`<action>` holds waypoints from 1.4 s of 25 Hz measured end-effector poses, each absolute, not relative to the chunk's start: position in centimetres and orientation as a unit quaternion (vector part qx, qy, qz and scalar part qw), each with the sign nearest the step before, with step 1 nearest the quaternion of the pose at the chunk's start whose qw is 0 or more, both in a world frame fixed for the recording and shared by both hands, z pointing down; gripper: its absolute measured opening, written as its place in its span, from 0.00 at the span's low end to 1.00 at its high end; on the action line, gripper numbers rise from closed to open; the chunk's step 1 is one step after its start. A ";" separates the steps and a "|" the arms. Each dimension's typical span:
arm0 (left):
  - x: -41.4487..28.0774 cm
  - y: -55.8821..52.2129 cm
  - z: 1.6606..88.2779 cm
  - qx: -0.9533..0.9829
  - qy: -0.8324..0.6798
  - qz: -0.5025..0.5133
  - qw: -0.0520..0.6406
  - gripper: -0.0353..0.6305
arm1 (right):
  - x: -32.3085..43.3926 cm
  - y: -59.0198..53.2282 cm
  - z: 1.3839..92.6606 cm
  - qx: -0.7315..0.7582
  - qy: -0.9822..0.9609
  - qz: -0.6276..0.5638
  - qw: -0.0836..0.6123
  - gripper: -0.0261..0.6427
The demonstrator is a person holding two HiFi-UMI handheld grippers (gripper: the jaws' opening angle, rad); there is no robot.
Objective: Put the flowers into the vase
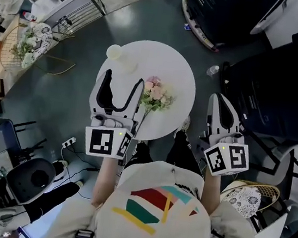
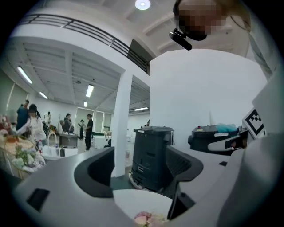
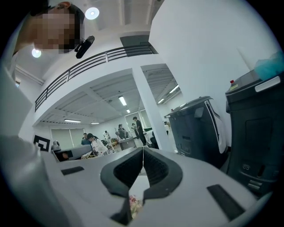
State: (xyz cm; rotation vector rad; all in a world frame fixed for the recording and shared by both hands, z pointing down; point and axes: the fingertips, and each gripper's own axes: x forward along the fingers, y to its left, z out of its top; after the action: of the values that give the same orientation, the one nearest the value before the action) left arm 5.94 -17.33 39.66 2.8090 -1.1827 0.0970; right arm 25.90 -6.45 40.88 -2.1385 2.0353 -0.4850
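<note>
Left hand-held gripper (image 1: 124, 77) wide, right hand-held gripper (image 1: 222, 97) closed, both empty. Clamping the flowers (image 1: 155, 95) by their blooms could crush them; vase (image 1: 115, 55) at their ten o'clock.

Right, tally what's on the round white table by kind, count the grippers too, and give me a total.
vase: 1
flower bunch: 1
grippers: 2 (left gripper open, right gripper shut)
Total: 4
</note>
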 end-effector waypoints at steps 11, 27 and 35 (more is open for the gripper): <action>9.5 -13.8 62.4 0.887 -0.316 0.242 0.236 0.93 | 28.7 -4.9 45.9 -0.726 0.653 -0.210 0.047 0.06; 8.4 -14.8 72.2 0.822 -0.332 0.402 0.229 0.93 | 27.6 -6.4 51.9 -0.699 0.657 -0.282 0.011 0.06; 7.4 -14.5 72.0 0.817 -0.341 0.392 0.250 0.93 | 27.0 -6.6 52.4 -0.695 0.658 -0.289 0.016 0.06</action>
State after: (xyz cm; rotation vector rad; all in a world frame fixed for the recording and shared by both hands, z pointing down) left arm 7.38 -14.47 71.97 2.2248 -0.9300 1.0678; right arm 27.04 -6.59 52.44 -2.1619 2.0457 -0.8993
